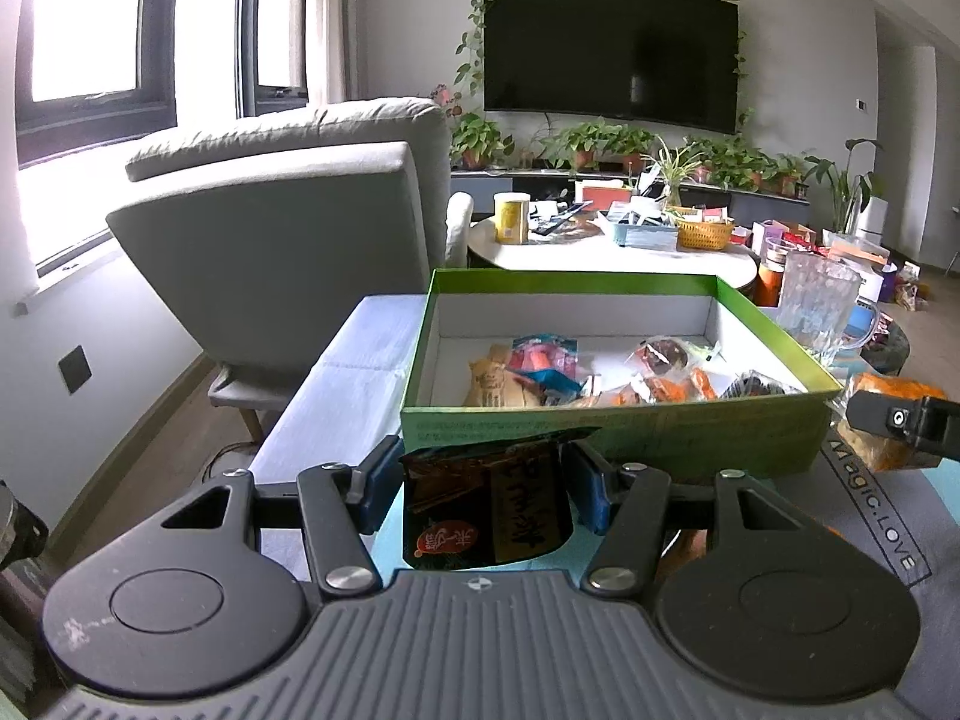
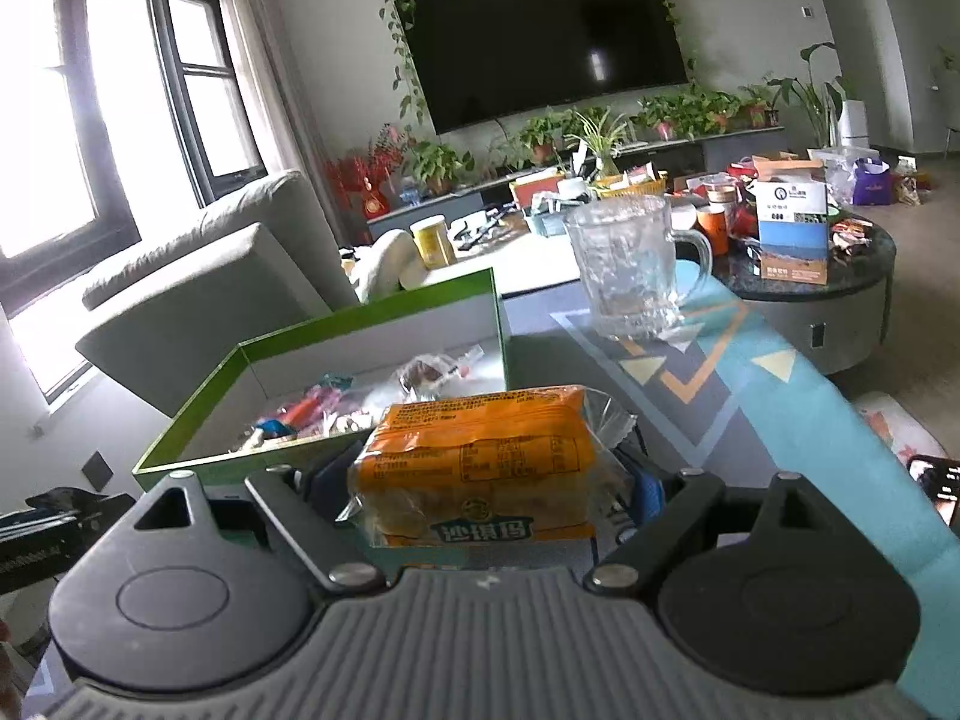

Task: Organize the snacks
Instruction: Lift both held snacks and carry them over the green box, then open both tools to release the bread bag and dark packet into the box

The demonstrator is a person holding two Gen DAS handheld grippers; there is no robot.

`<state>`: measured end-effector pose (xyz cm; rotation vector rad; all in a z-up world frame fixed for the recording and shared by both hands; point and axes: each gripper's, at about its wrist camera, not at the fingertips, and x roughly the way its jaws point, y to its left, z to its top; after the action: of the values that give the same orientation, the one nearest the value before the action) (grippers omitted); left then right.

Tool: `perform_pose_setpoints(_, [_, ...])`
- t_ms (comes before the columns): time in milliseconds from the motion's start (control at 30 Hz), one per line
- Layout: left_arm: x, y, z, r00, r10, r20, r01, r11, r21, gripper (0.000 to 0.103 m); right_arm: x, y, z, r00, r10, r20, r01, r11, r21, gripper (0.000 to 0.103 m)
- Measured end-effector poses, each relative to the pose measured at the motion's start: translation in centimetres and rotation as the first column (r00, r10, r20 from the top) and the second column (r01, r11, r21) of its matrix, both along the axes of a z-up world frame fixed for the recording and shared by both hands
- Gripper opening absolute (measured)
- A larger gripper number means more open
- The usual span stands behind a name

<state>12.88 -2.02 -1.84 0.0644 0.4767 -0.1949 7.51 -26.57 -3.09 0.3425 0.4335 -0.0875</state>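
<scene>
A green box (image 1: 612, 429) with a white inside holds several wrapped snacks (image 1: 540, 369). My left gripper (image 1: 483, 480) is shut on a dark brown snack packet (image 1: 486, 510), held just in front of the box's near wall. My right gripper (image 2: 486, 480) is shut on an orange snack pack (image 2: 480, 468), held at the box's right near corner (image 2: 336, 450). The right gripper and its orange pack also show at the right edge of the left wrist view (image 1: 888, 420).
A clear glass mug (image 2: 630, 270) stands on the patterned mat (image 2: 780, 396) right of the box. A grey armchair (image 1: 288, 222) is to the left. A round table (image 1: 600, 252) with clutter lies behind. A phone (image 2: 936, 486) lies at far right.
</scene>
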Motion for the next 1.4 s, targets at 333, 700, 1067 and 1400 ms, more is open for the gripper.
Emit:
perform_pose_setpoints(333, [1.6, -1.3, 1.7, 0.999, -0.022, 0.049, 0.022, 1.0, -0.002, 0.055, 1.1, 0.2, 1.6, 0.997, 0.033, 0.074, -0.033, 0.999, 0.001, 0.07])
perform_pose_setpoints(700, [4.6, -2.9, 3.2, 0.995, -0.03, 0.096, 0.029, 0.999, 0.015, 0.055, 3.6, 0.7, 3.4, 0.988, 0.065, 0.137, -0.063, 0.998, -0.021, 0.07])
perform_pose_setpoints(1067, [7.9, -3.6, 2.7, 0.997, -0.024, 0.074, 0.022, 0.999, 0.027, 0.055, 6.6, 1.7, 3.5, 0.985, 0.1, 0.138, -0.096, 0.995, -0.036, 0.07])
perform_pose_setpoints(1400, [10.4, -3.9, 2.1, 0.998, -0.013, 0.057, 0.01, 0.999, 0.048, 0.055, 8.7, 2.3, 2.7, 0.988, 0.117, 0.102, -0.114, 0.993, -0.035, 0.07])
